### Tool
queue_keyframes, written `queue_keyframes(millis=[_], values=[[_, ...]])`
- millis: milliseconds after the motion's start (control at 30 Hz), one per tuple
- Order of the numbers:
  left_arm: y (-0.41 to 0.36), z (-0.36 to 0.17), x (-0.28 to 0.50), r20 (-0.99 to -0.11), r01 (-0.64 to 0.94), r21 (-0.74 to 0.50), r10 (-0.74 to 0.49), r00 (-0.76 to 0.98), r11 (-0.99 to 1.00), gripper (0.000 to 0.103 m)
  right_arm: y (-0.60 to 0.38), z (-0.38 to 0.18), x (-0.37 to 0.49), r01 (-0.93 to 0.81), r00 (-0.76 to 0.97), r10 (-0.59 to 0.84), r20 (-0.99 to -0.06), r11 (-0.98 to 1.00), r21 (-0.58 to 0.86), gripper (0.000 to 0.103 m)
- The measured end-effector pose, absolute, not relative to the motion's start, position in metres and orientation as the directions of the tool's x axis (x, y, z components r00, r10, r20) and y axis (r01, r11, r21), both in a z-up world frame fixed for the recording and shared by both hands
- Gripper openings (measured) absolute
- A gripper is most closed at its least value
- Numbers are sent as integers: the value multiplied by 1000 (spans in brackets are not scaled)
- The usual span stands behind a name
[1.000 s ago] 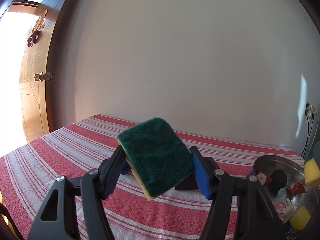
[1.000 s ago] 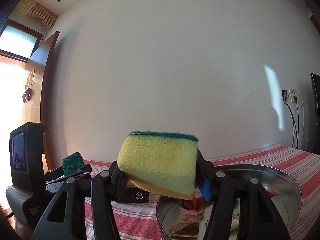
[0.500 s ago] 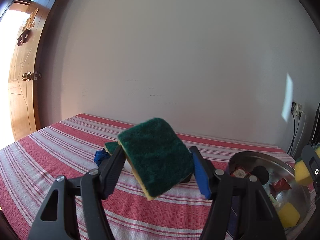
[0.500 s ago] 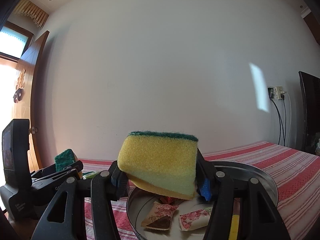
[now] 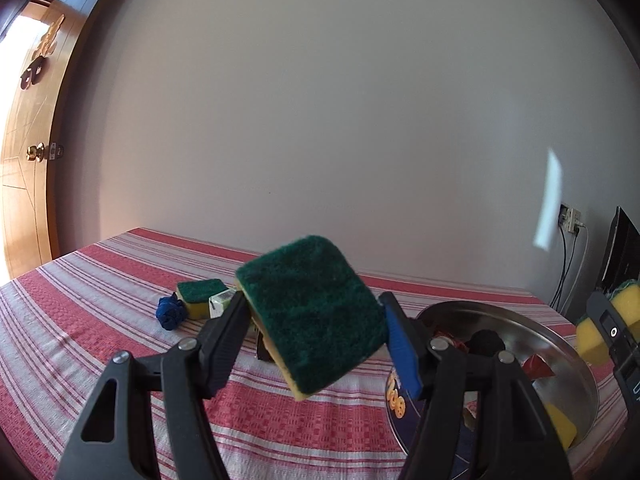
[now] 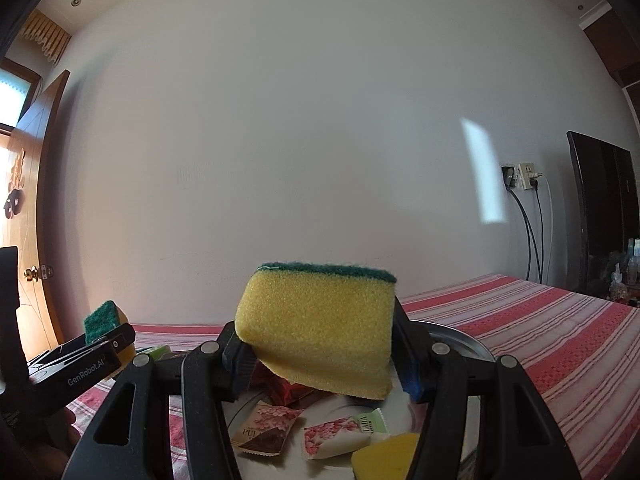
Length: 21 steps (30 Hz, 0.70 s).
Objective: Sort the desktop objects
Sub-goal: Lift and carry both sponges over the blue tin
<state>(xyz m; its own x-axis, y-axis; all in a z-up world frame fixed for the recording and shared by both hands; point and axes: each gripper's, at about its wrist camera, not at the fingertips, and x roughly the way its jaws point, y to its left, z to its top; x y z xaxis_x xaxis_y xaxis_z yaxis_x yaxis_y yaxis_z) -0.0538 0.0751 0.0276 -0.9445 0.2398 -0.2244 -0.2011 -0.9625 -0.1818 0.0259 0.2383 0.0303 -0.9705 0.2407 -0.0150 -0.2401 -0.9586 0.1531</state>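
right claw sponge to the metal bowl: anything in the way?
Nothing visible. The right claw holds its sponge over the open bowl; below lie only sachets and a yellow sponge already in the bowl. The left claw with its own sponge is off to the side.

sponge (image 5: 199, 297) on table (image 5: 80, 320) left of bowl (image 5: 560, 344), packets (image 6: 266, 426) inside bowl

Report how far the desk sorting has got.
Done: snack packets and one yellow sponge lie in the metal bowl.
In hand: the left gripper and the right gripper each clamp a sponge.
Left: a sponge, a small carton and a blue bundle sit on the striped tablecloth.
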Motion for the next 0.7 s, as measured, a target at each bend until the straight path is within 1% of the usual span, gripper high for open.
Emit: queue_keyframes(millis=[333,433,600,700], values=[[104,32,-47,-202,-288,-142,313,-928,-947,66,283,39,30,-356,-934,357,-20,-924,143,61],[117,35,-46,-200,-319,-114,336,-920,-941,66,304,42,30,-393,-919,393,-25,-909,141,61],[145,38,-42,-218,-387,-69,392,-894,-920,66,327,42,22,-436,-900,433,-57,-898,58,61],[166,40,-42,-225,-424,-34,420,-879,-905,66,337,40,19,-443,-896,440,-62,-895,48,61]])
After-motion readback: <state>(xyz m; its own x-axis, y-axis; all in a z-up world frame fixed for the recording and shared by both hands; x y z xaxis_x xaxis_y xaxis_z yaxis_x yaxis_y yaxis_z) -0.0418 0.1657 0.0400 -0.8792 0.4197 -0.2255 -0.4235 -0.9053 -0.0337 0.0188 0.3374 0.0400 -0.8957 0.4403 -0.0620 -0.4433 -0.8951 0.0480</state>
